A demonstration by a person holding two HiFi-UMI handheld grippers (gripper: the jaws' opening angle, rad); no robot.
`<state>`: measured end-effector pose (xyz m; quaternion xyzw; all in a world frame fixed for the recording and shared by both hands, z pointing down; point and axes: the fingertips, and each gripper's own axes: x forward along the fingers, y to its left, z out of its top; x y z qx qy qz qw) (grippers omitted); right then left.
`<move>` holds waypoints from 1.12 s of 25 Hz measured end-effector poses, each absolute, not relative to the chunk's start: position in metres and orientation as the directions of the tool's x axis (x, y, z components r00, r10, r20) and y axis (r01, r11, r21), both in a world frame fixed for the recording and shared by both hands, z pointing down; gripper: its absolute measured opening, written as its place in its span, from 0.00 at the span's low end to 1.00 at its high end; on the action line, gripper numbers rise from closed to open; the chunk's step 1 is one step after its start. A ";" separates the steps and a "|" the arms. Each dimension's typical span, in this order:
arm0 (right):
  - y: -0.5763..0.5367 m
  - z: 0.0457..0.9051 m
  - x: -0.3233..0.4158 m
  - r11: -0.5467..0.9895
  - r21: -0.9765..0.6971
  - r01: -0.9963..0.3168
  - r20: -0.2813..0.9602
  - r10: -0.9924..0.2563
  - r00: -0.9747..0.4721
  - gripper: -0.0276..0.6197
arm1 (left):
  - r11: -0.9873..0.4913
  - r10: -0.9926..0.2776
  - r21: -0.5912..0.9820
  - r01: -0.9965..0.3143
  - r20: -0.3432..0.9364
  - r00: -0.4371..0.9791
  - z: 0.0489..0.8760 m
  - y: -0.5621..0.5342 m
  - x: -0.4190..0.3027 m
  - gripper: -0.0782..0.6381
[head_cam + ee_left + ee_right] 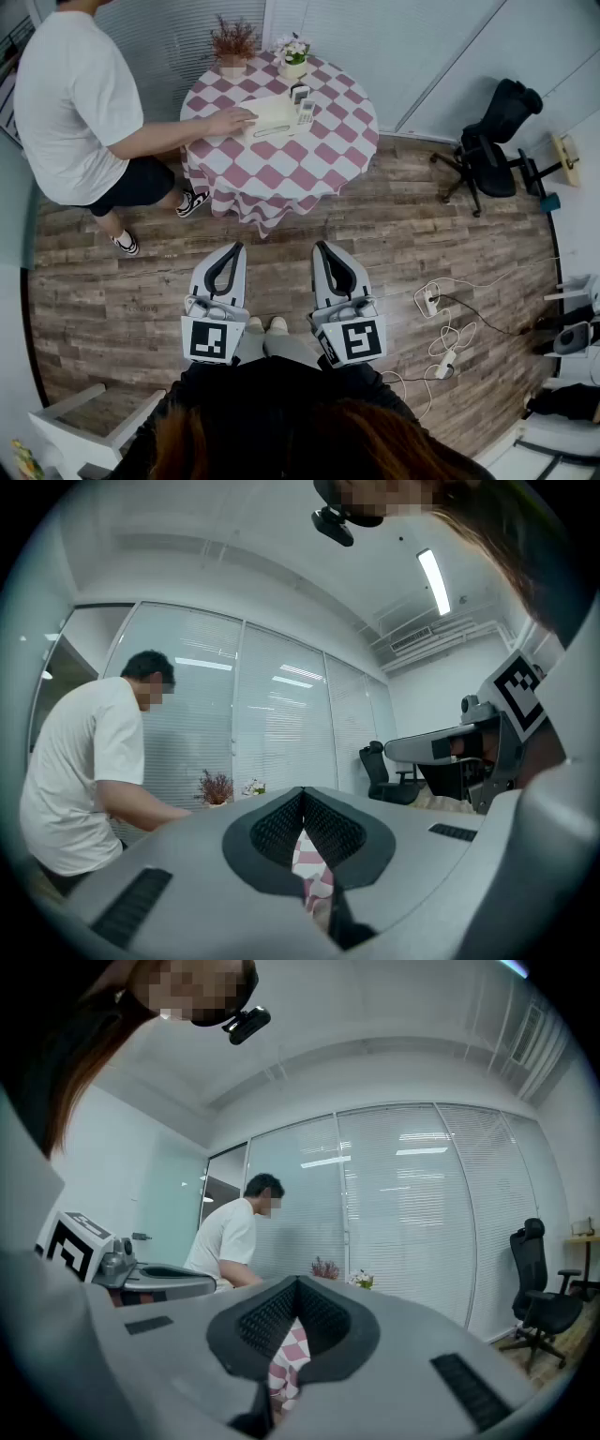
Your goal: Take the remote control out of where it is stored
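A wood-plank floor (141, 281) runs up to a wall of blinds. A round table (281, 169) in a pink-and-white checked cloth stands well ahead of both grippers' fingertips. On it, far beyond the fingers, the pale remote control (306, 112) sits against the right side of a cream box (270, 117). How it is stored there is too small to tell. A person in a white T-shirt (66, 103) rests a hand (230, 122) on the box. A pot of dried stems (233, 47) and a flower pot (293, 52) stand behind it. The left gripper (232, 247) and right gripper (322, 246) point level at the table, side by side, each with its fingers closed together on nothing. A black office chair (492, 141) stands off to the right of the right fingers.
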<state>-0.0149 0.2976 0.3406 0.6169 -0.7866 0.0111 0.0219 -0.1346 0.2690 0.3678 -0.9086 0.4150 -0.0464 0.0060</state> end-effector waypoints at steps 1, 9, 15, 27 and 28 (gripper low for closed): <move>0.298 0.340 -0.015 0.239 0.010 -0.971 0.048 -0.970 -0.238 0.06 | -0.654 -0.756 -0.050 -0.754 0.079 0.650 0.367 0.269 -0.134 0.12; 0.301 0.338 -0.017 0.250 0.010 -0.968 0.049 -0.967 -0.249 0.06 | -0.645 -0.764 -0.052 -0.762 0.079 0.641 0.364 0.271 -0.135 0.12; 0.302 0.340 -0.015 0.253 0.009 -0.967 0.049 -0.966 -0.253 0.06 | -0.642 -0.767 -0.051 -0.765 0.075 0.638 0.364 0.273 -0.132 0.12; 0.296 0.339 0.001 0.271 -0.023 -0.962 0.028 -0.962 -0.271 0.07 | -0.619 -0.785 -0.054 -0.784 0.075 0.614 0.365 0.267 -0.121 0.12; 0.295 0.339 0.003 0.277 -0.023 -0.961 0.029 -0.960 -0.278 0.07 | -0.614 -0.789 -0.053 -0.787 0.075 0.610 0.365 0.267 -0.119 0.12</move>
